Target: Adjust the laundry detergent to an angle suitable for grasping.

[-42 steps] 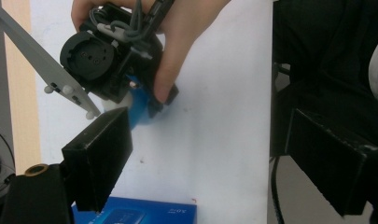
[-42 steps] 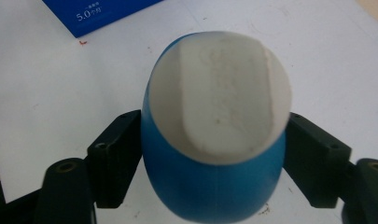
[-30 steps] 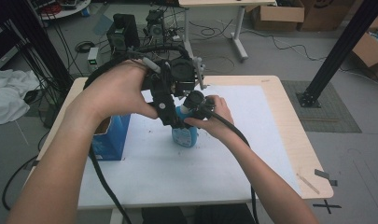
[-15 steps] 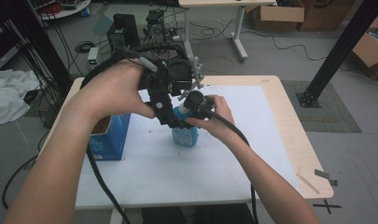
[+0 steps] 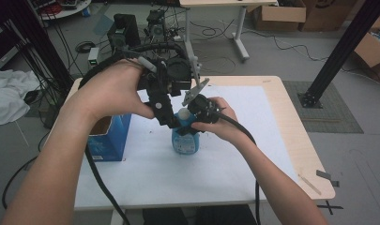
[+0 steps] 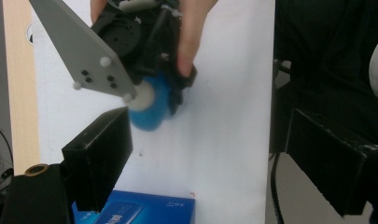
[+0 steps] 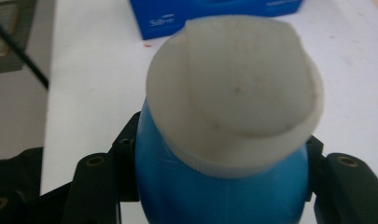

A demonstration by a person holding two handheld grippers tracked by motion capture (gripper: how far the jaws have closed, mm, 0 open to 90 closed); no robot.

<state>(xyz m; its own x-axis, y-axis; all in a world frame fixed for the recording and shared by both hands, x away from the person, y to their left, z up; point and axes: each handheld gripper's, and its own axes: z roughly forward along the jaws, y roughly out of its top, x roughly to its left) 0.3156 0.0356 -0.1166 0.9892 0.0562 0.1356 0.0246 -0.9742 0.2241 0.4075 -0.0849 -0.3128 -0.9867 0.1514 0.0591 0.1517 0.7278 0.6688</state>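
1. A blue bottle (image 5: 183, 139) with a white cap (image 5: 182, 115) stands upright near the middle of the white sheet (image 5: 253, 140) on the table (image 5: 295, 136).
2. The right gripper (image 5: 190, 123) comes in from the bottle's right, and in the right gripper view its two black jaws sit against either side of the bottle (image 7: 214, 186) just under the cap (image 7: 235, 88). It is clamped on the bottle.
3. The person's right hand (image 5: 220, 117) wraps that gripper, with its cable trailing back along the forearm toward the bottom edge.
4. The left gripper (image 5: 166, 117) reaches down from the upper left, its tips right beside the cap on the bottle's left.
5. In the left gripper view its jaws stand wide apart with nothing between them. One black pad (image 6: 100, 154) is near the blurred cap (image 6: 142, 97), the other pad (image 6: 336, 163) is far off to the side.
6. That same view shows the right gripper's grey plate (image 6: 84, 49) slanting above the bottle (image 6: 151, 105), fingers (image 6: 189, 42) curled over the black body.
7. The left hand (image 5: 115, 91) grips its tool above the table's left part.
8. A blue box (image 5: 108, 138) stands at the sheet's left edge, apart from the bottle, top flap open.
9. Around the table: a white cloth (image 5: 9, 96) on the floor to the left, cardboard boxes (image 5: 281, 11) at the back.
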